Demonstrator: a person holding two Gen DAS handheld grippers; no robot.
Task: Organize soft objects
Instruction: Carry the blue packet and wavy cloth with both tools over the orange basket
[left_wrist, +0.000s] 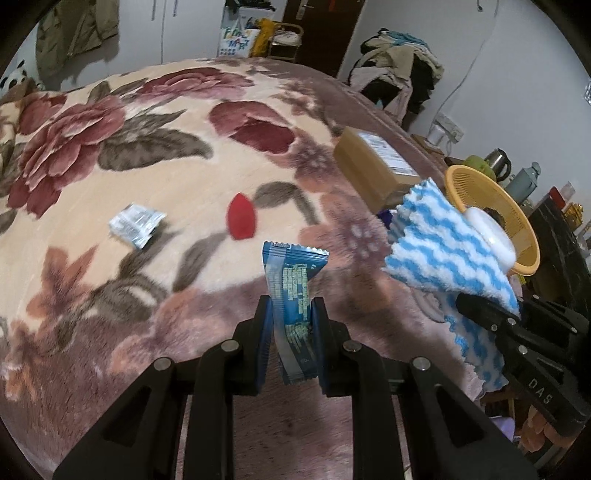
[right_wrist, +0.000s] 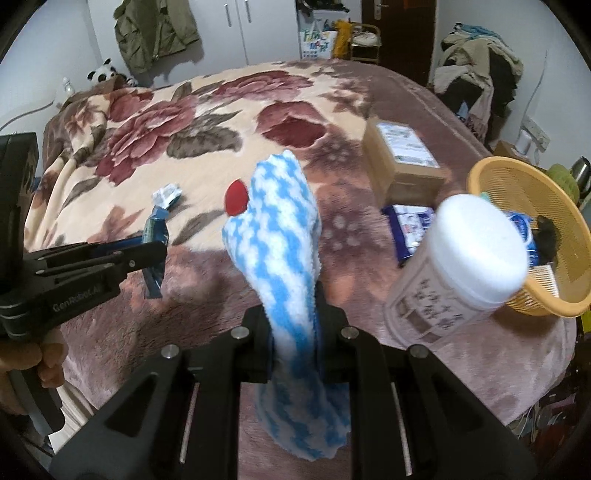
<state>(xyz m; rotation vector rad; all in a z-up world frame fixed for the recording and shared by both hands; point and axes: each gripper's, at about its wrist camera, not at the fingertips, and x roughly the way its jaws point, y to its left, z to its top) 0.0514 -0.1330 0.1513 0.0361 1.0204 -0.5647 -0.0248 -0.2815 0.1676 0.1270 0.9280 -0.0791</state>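
My left gripper (left_wrist: 291, 310) is shut on a blue snack packet (left_wrist: 293, 295) held upright above the floral blanket; it also shows in the right wrist view (right_wrist: 157, 236). My right gripper (right_wrist: 293, 317) is shut on a blue-and-white fluffy cloth (right_wrist: 280, 236), seen from the left wrist view too (left_wrist: 443, 243). A red sponge (left_wrist: 241, 218) and a silver packet (left_wrist: 136, 223) lie on the blanket ahead. An orange basket (right_wrist: 491, 177) stands at the right bed edge with a blue-white pack inside.
A white-lidded tub (right_wrist: 458, 273) lies tilted beside the basket. A cardboard box (right_wrist: 402, 162) and a blue wipes pack (right_wrist: 410, 229) lie on the blanket (left_wrist: 110, 166). Clothes pile (right_wrist: 476, 66) stands at the back right.
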